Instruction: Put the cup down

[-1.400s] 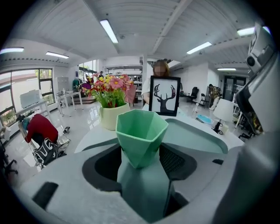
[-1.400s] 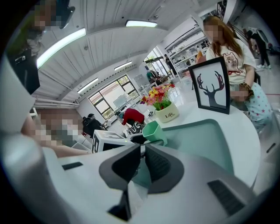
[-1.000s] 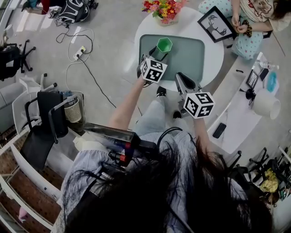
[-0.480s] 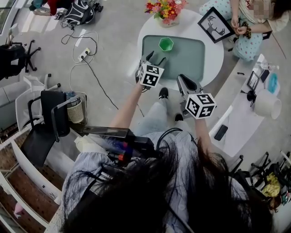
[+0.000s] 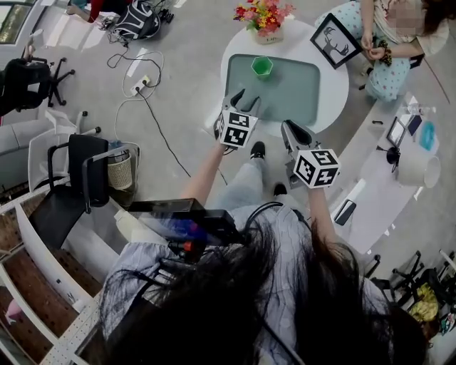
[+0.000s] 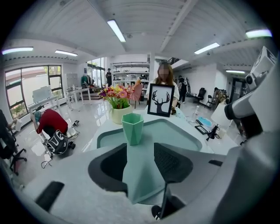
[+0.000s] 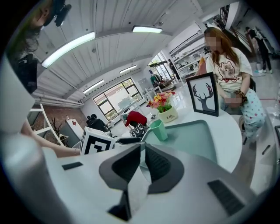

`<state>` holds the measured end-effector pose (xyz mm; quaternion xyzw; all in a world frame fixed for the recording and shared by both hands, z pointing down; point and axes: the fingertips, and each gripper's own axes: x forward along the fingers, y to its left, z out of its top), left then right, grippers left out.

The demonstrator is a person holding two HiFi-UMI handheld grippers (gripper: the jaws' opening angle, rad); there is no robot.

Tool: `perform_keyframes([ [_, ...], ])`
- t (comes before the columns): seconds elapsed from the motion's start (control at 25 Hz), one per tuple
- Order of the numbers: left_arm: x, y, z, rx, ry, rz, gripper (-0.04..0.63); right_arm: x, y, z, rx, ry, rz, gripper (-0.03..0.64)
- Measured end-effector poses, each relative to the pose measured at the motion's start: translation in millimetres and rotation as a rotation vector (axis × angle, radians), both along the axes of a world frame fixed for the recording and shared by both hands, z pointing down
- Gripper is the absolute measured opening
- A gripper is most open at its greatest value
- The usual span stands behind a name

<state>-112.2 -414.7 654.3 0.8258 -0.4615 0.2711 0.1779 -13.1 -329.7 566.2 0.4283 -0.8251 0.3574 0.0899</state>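
Note:
The green faceted cup (image 5: 262, 66) stands upright on the teal mat (image 5: 299, 89) of the round white table, near the mat's far left corner. In the left gripper view the cup (image 6: 132, 128) is straight ahead and well clear of the jaws. My left gripper (image 5: 244, 98) hangs over the table's near edge. It is open, and its jaws (image 6: 140, 146) have just been closing with nothing between them. My right gripper (image 5: 290, 128) hovers to the right and nearer me. Its fingertips (image 7: 141, 146) are together and hold nothing.
A flower pot (image 5: 262, 18) and a framed deer picture (image 5: 335, 39) stand at the table's far side, where a person (image 5: 388, 36) sits. A white side table (image 5: 385, 171) with a lamp stands right. A black chair (image 5: 78, 178), a bin (image 5: 117, 175) and a floor cable (image 5: 157, 128) are left.
The left gripper, which was at the cup, has drawn back toward me and stands apart from it. The right gripper has also moved back a little. The cup stays on the mat.

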Motion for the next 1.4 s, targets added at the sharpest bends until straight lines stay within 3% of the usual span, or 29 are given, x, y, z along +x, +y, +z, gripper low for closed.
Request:
perform_keyframes([
  [0.52,62,94,-60,0.095,0.054,-0.031,0.145,63,83,-18,0.047,-0.002,0.020,0.051],
  [0.72,80,136,-85,0.155,0.041,-0.043,0.123,82,111,-28,0.092,-0.011,0.002,0.051],
  [1.08,90,212,-124,0.247,0.024,-0.127,0.077,101,179,-35,0.125,-0.013,-0.081,0.051],
  [1.4,84,280,-130,0.229,0.008,-0.192,0.049,92,216,-43,0.134,-0.061,-0.157,0.051],
])
